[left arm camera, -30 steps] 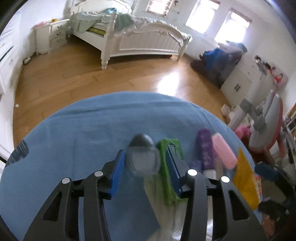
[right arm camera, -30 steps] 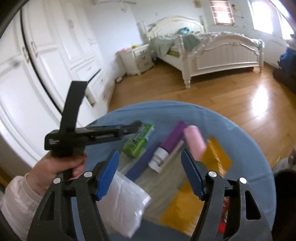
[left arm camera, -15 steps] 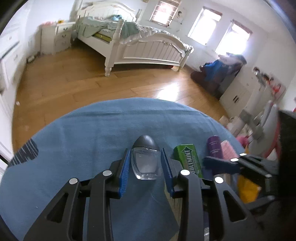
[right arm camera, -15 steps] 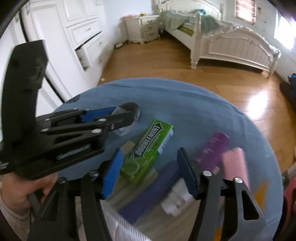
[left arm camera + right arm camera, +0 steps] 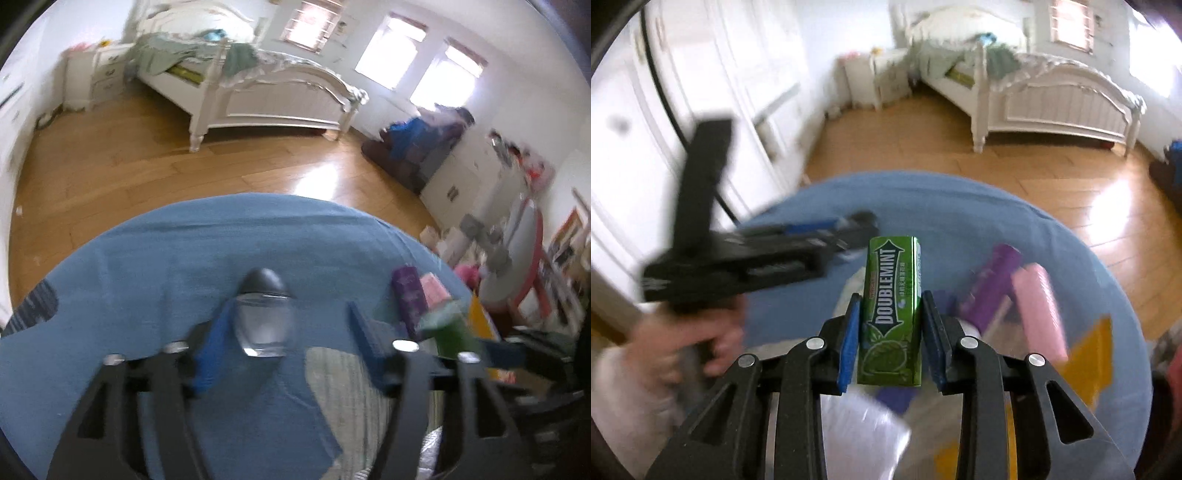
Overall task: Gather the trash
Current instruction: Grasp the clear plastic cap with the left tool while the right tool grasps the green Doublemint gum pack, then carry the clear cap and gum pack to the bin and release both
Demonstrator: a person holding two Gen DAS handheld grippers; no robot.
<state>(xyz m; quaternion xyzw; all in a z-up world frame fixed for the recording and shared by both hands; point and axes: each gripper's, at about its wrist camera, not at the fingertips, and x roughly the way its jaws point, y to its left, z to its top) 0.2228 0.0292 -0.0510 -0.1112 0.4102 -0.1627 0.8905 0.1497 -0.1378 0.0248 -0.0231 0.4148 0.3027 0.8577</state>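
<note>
Blue cloth covers a round table, whose curved far edge drops to a bare wooden floor; that floor runs open to a white bed at the back of the room.

On the left, white wardrobe doors stand close behind the table's left edge. The left gripper has its blue pads spread wide. A small clear bottle with a dark cap sits between them, against the left pad and apart from the right one; motion blur hides whether it rests on the cloth. The right wrist view shows this gripper from the side, a hand on its handle, out over the table's left half.

At the middle, the right gripper is closed on a green Doublemint gum pack, both pads pressed to its long sides, the pack raised above the clutter. A white plastic bag lies below it at the near edge.

To the right, a purple tube and a pink tube lie side by side, with a yellow packet just beyond, near the table's right rim. Past that rim, cluttered furniture crowds the room's right side in the left wrist view.
</note>
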